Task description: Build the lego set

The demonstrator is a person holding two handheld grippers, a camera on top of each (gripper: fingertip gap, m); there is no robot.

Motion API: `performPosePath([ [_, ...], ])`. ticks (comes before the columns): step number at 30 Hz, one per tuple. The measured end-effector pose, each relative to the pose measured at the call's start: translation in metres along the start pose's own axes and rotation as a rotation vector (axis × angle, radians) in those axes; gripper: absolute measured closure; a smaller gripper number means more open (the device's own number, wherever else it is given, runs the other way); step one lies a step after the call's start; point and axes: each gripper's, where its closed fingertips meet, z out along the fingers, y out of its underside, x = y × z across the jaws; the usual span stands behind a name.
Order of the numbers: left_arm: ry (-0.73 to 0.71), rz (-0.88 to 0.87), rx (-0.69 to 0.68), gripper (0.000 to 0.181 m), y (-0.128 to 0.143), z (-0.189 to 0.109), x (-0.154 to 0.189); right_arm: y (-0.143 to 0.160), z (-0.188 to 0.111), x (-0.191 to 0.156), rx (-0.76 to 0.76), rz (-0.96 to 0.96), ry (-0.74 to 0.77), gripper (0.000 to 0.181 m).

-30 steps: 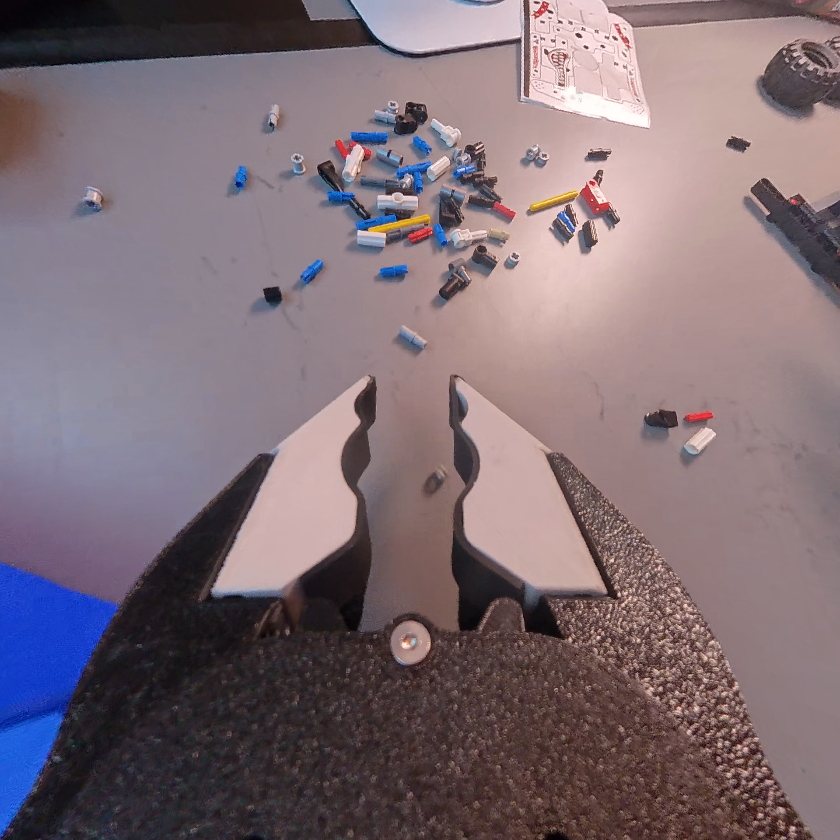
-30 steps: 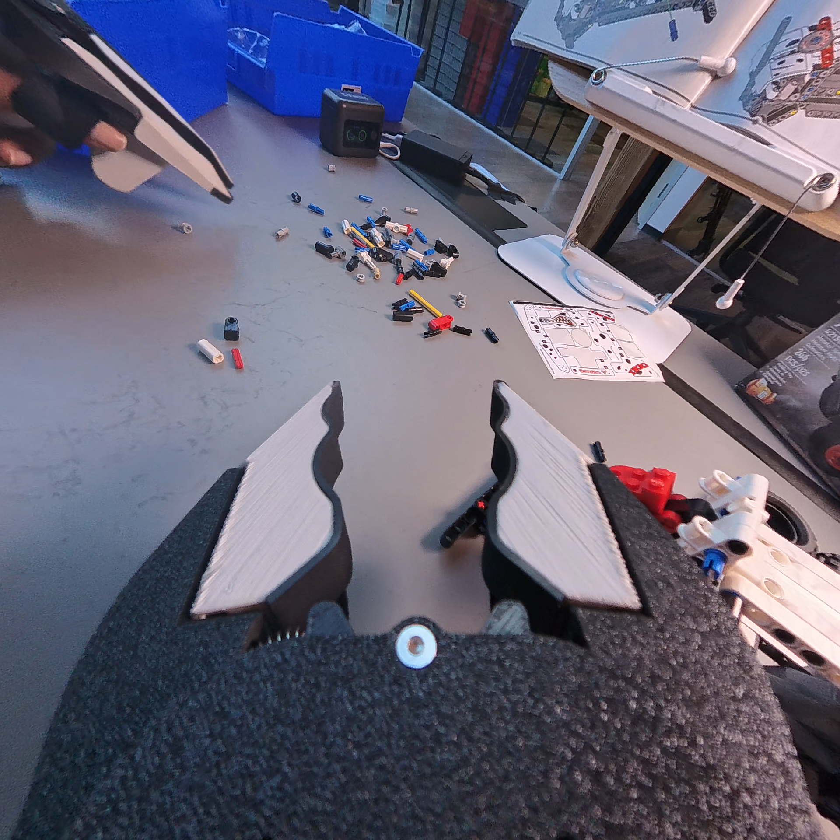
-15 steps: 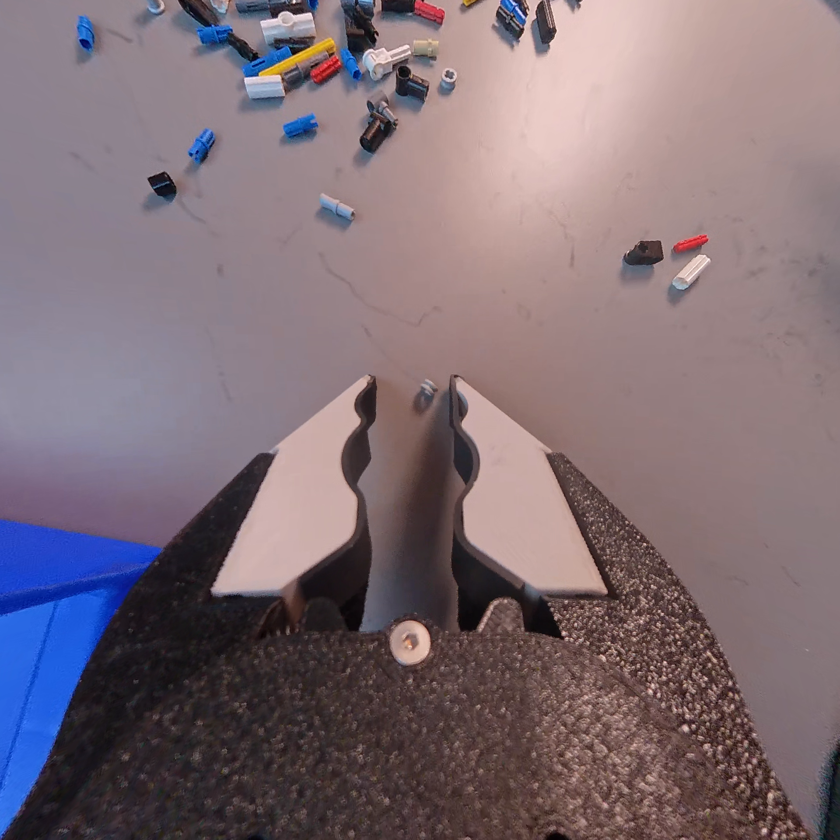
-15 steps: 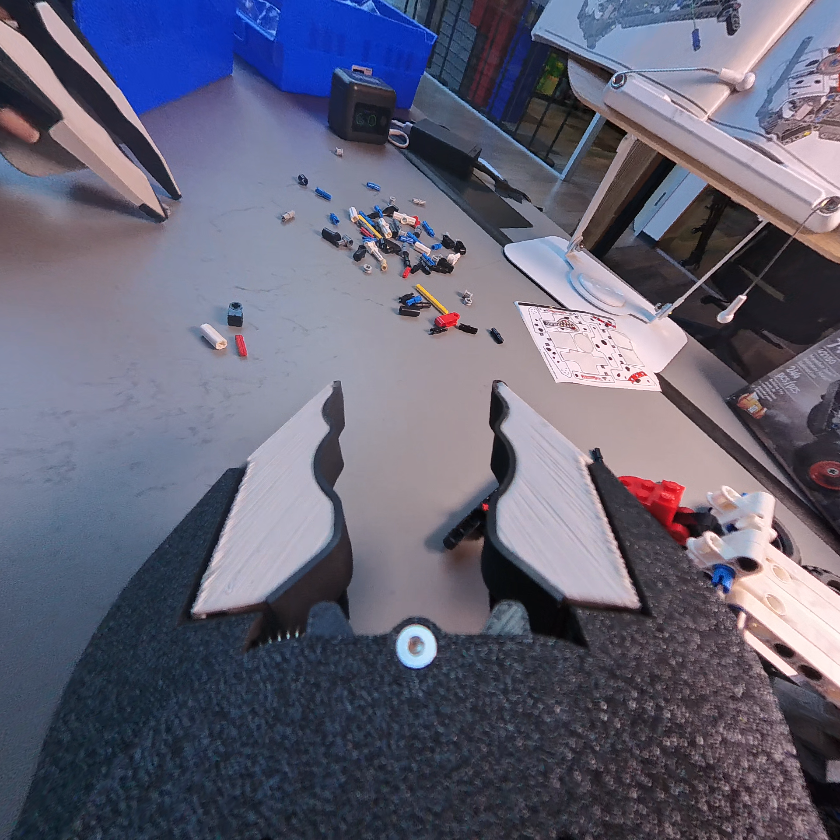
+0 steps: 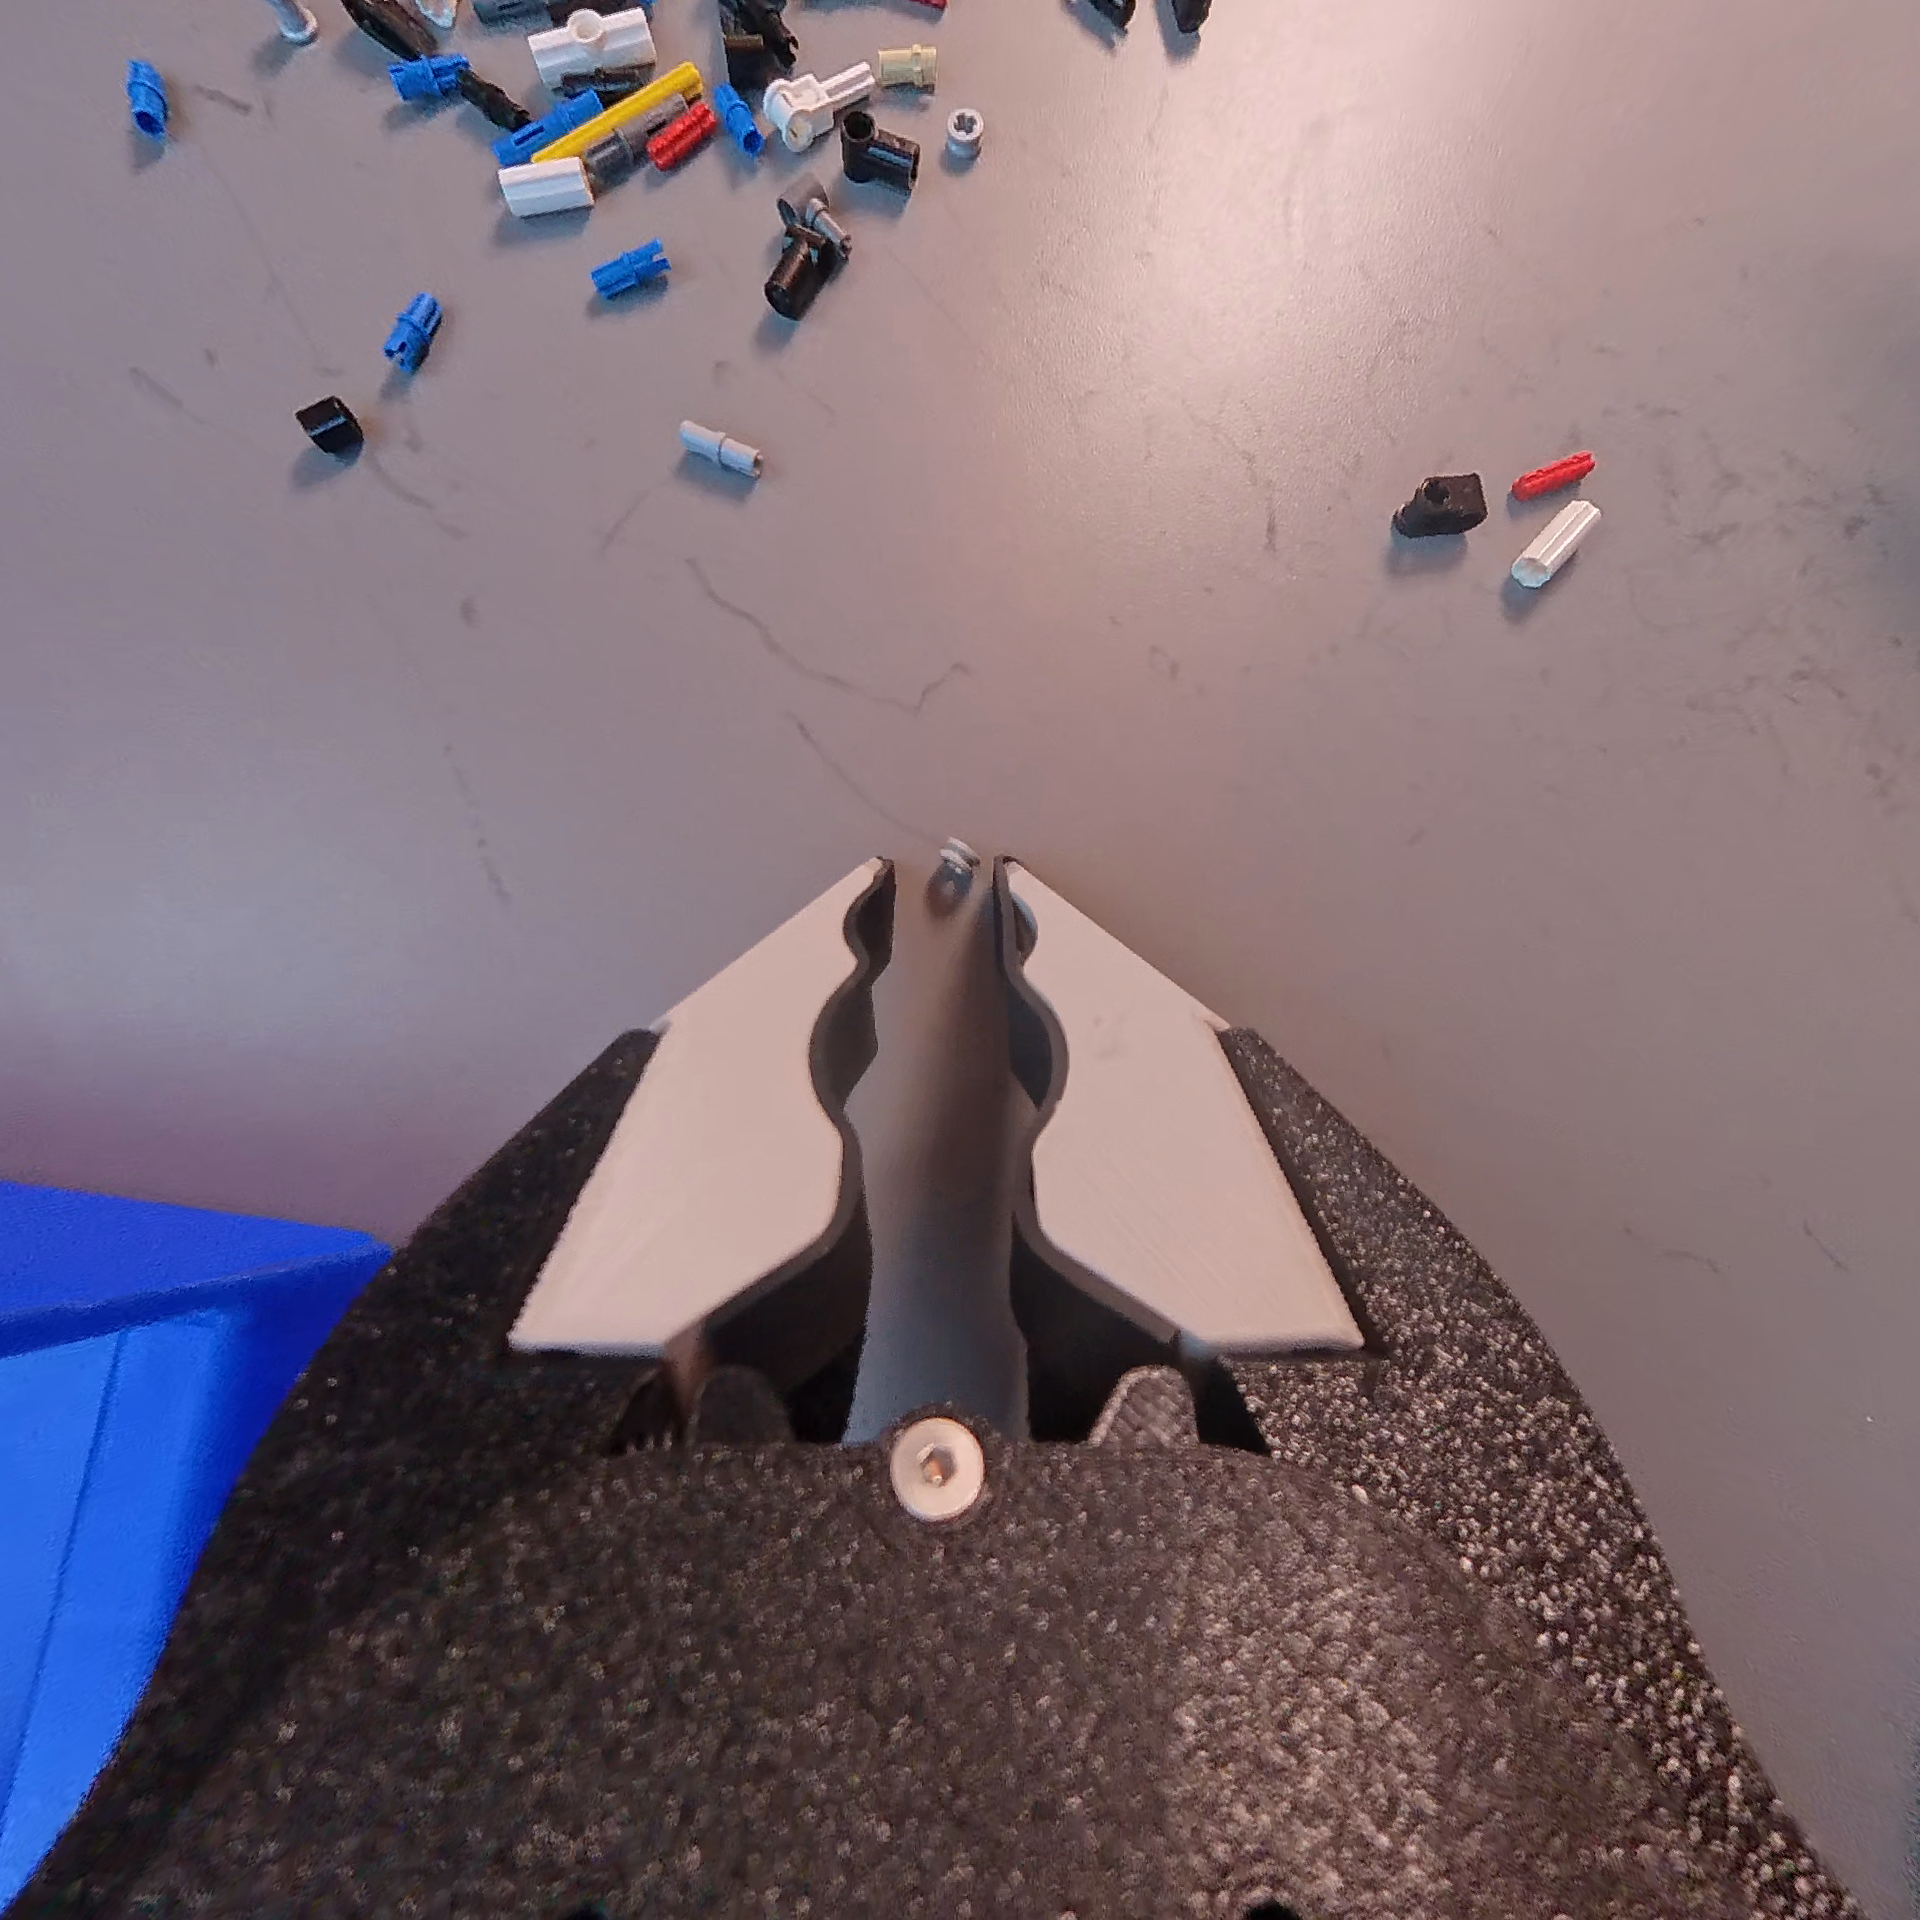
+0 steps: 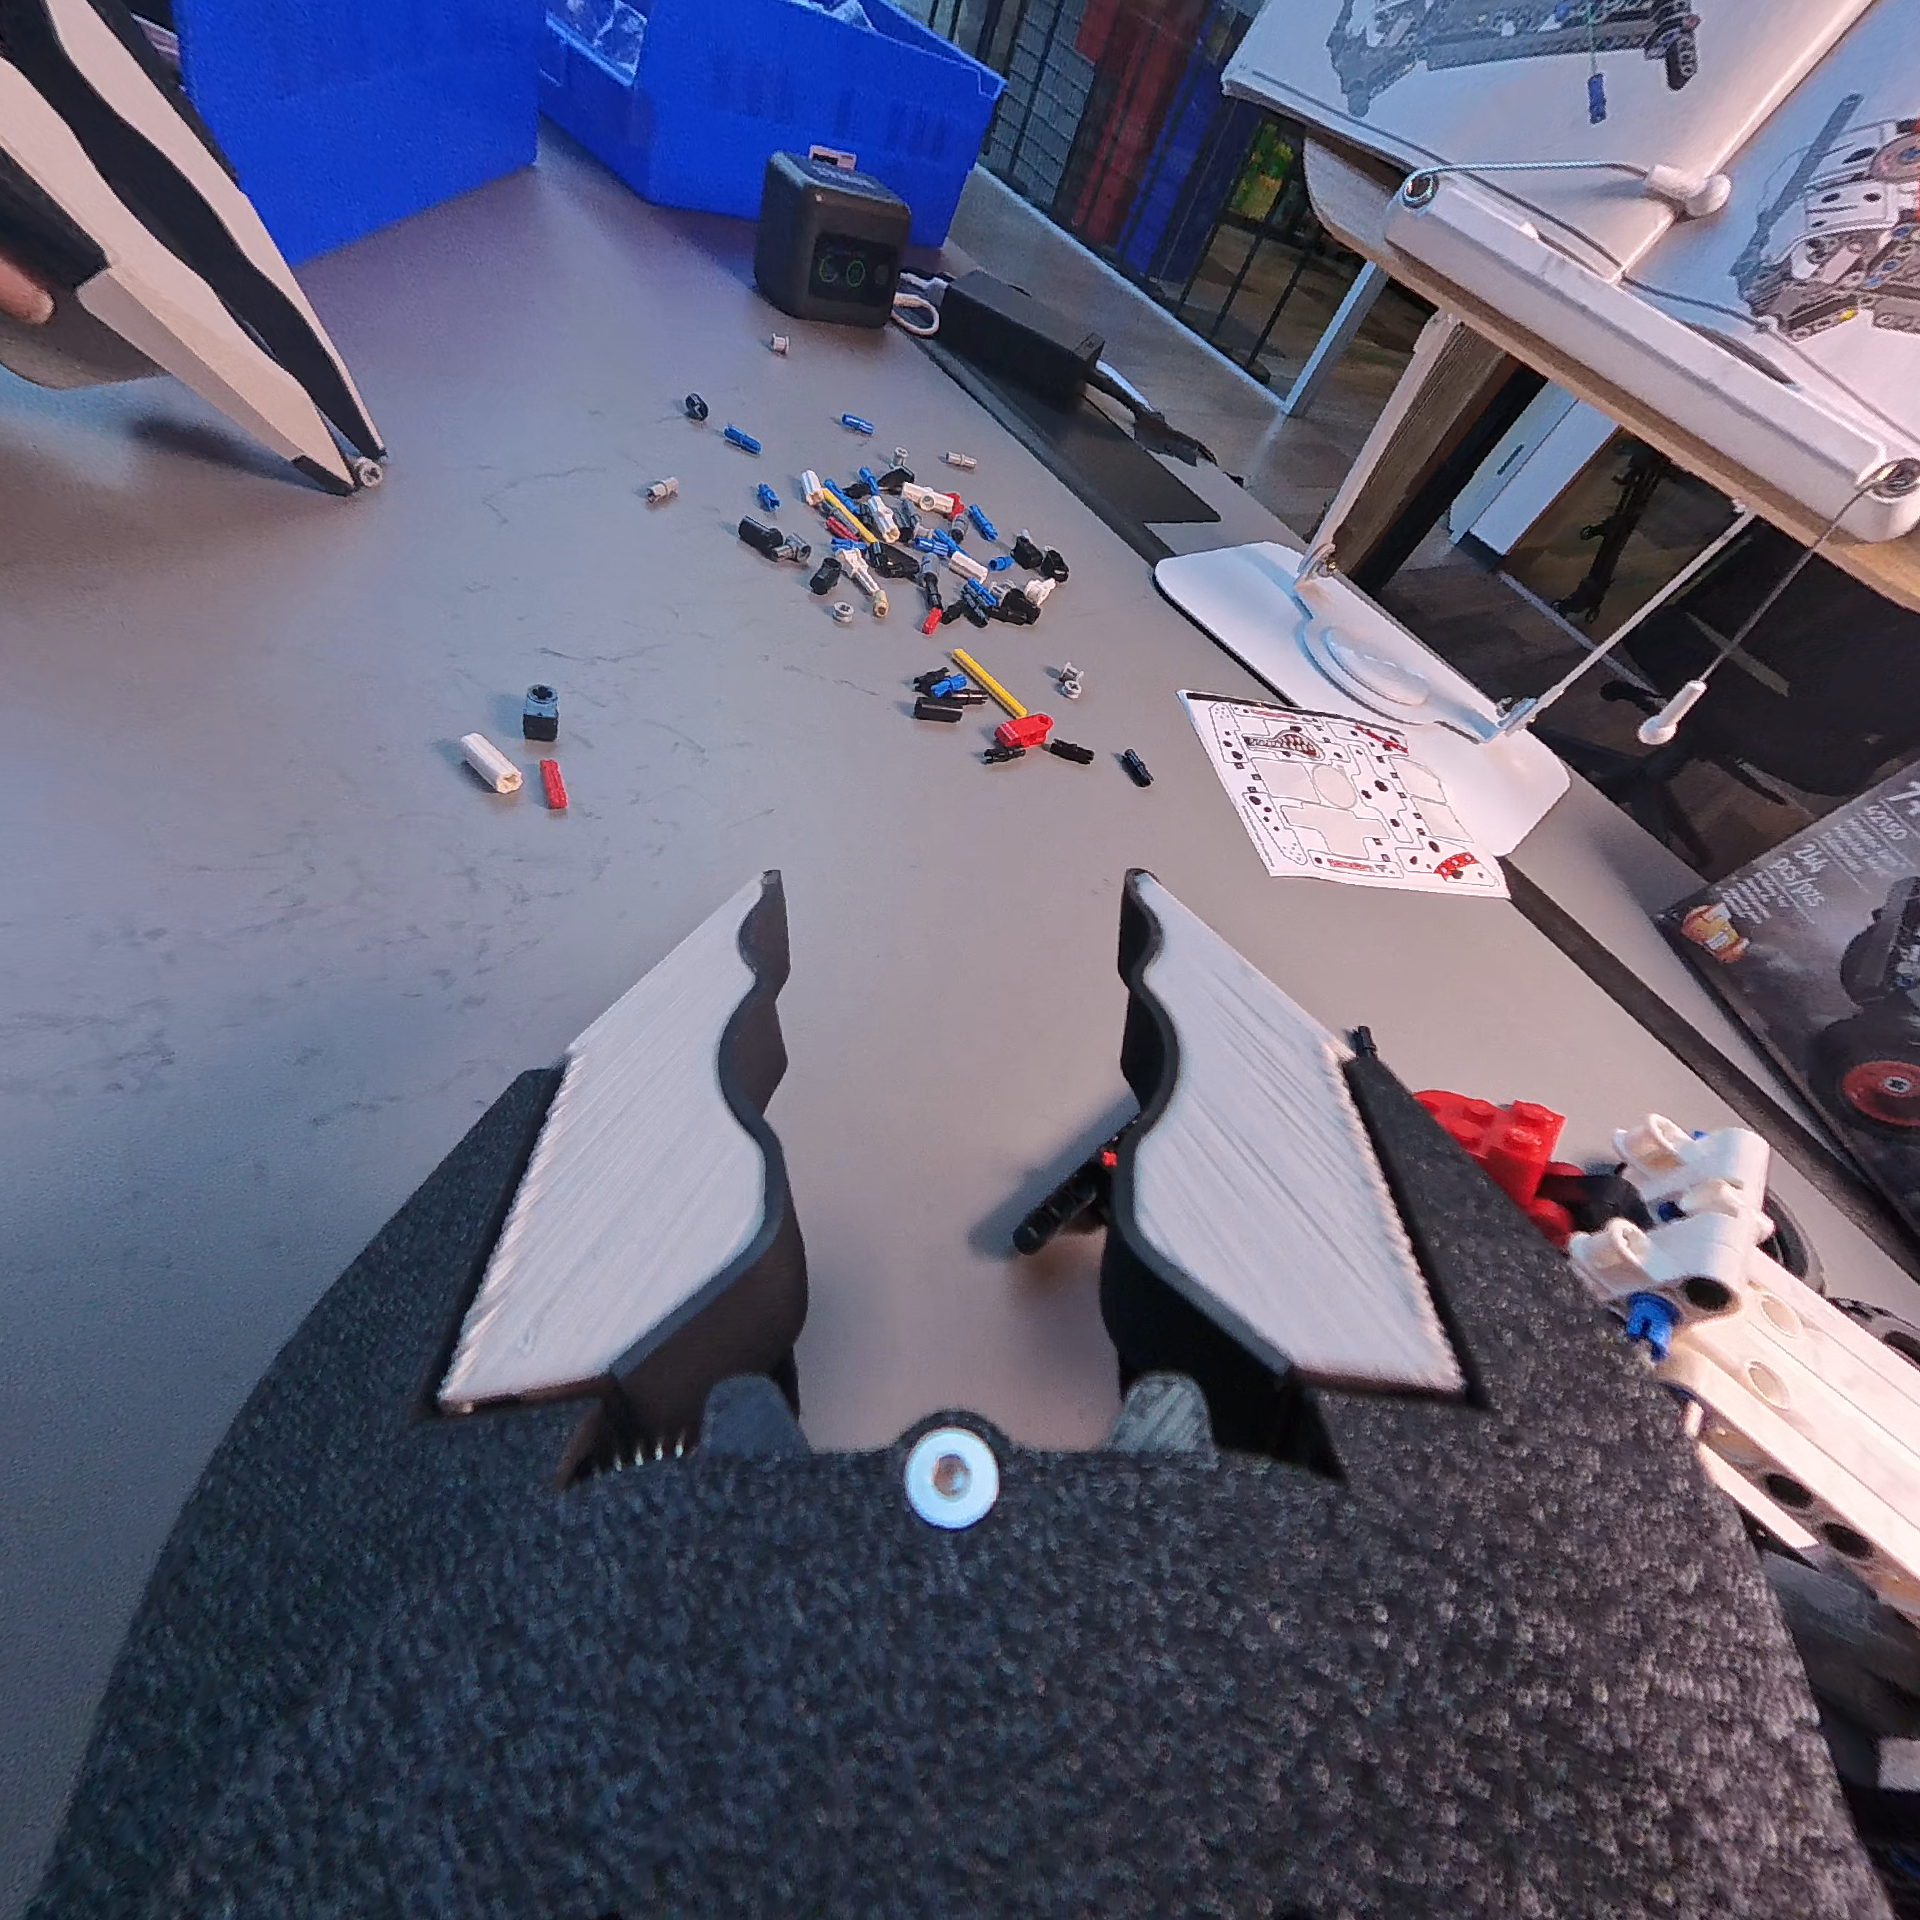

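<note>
We hold the left tool (image 5: 943, 873) low over the grey table (image 5: 1247, 727), its jaws narrowed with a thin gap, and a small light-grey plastic bush piece (image 5: 952, 864) sits between the tips; we cannot tell whether they pinch it. Our right tool (image 6: 951, 883) hangs wide and empty above the table. The scattered pile of small coloured lego pieces (image 6: 904, 540) lies farther out, and the partly built white-and-red lego model (image 6: 1683, 1278) rests just beside the right tool.
</note>
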Motion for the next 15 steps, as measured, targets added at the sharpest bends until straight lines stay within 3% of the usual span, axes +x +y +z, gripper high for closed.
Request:
performPosePath([
  [6, -0.023, 0.057, 0.002, 0.174, -0.01, 0.007, -0.001, -0.001, 0.001, -0.003, -0.001, -0.013, -0.004, 0.117],
  [15, -0.078, 0.052, 0.076, 0.173, -0.078, 0.048, -0.033, -0.002, -0.002, -0.001, 0.002, -0.03, 0.011, 0.118],
])
